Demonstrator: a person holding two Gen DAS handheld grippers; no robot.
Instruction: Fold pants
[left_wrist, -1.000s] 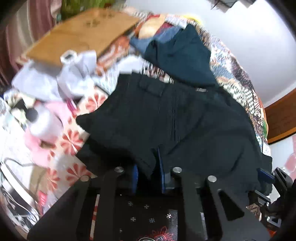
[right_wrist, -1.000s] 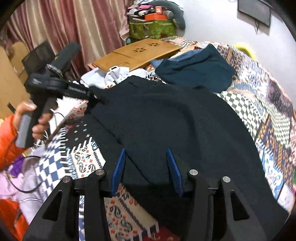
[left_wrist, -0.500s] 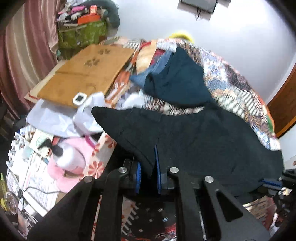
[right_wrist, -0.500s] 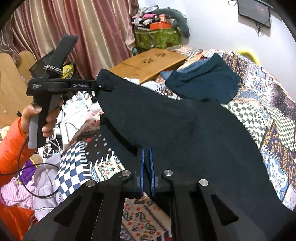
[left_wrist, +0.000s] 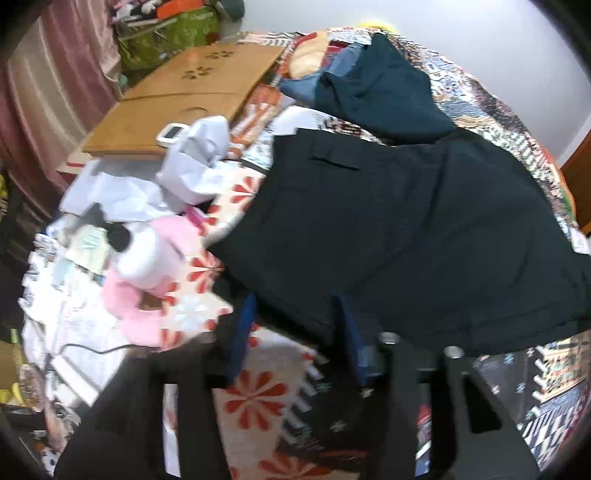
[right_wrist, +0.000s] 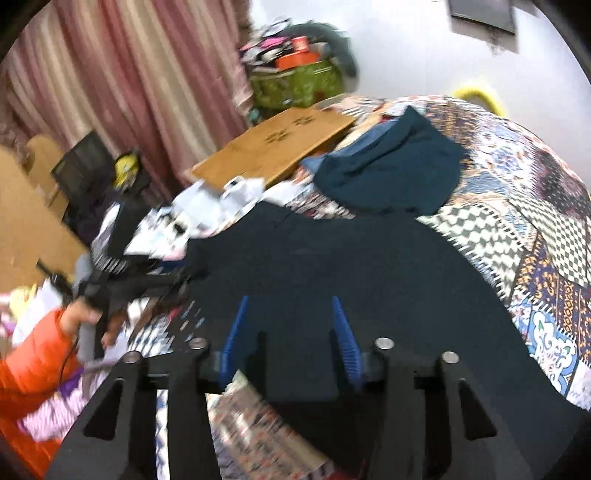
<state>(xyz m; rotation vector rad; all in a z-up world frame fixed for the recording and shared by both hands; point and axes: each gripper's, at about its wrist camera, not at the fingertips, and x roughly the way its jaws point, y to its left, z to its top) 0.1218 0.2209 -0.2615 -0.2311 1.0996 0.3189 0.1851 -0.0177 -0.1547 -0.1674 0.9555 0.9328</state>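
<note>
The black pants (left_wrist: 399, 236) lie spread on the patterned bedspread, a back pocket slit facing up; they also fill the middle of the right wrist view (right_wrist: 332, 280). My left gripper (left_wrist: 295, 325) is open, its blue pads on either side of the pants' near edge. My right gripper (right_wrist: 288, 325) is open too, its blue pads apart over the cloth's near edge. The left gripper (right_wrist: 136, 284) shows in the right wrist view, held by a hand in an orange sleeve at the pants' left corner.
A dark teal garment (left_wrist: 384, 92) lies beyond the pants over blue jeans (left_wrist: 303, 85). A wooden lap desk (left_wrist: 184, 99) sits at the back left. White paper (left_wrist: 192, 166), a pink cloth (left_wrist: 147, 269) and cables clutter the left side. Curtains (right_wrist: 129, 85) hang behind.
Both grippers were shut on the lifted pants edge half a second ago. Now both have opened and the pants have dropped flat on the bed.
</note>
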